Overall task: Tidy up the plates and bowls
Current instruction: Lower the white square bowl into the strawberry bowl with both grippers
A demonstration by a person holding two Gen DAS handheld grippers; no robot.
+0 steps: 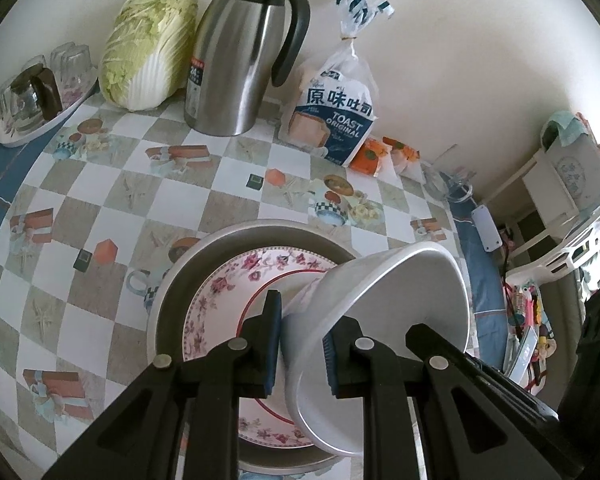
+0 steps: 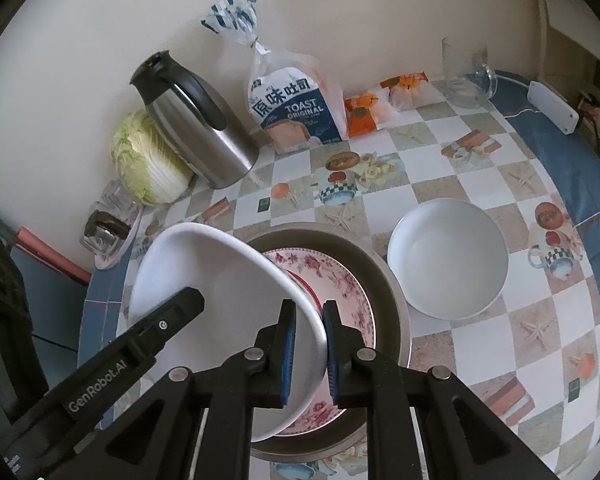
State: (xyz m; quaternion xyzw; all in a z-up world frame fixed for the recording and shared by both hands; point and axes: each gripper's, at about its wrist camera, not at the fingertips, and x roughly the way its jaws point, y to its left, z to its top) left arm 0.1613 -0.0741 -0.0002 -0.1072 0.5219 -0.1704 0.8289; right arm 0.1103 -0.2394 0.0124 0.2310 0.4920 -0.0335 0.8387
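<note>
White bowl [image 2: 228, 300] is gripped by its rim on both sides, tilted over the floral plate [image 2: 340, 280] that sits inside the metal basin [image 2: 388, 280]. Left gripper [image 1: 300, 344] is clamped on one side of the rim, right gripper [image 2: 310, 350] on the opposite side. A second white bowl [image 2: 448, 258] is set upright on the checkered tablecloth [image 2: 480, 168], just right of the basin. Thermos jug [image 1: 240, 52], cabbage [image 1: 148, 48] and toast bag [image 1: 332, 116] are lined along the far wall.
</note>
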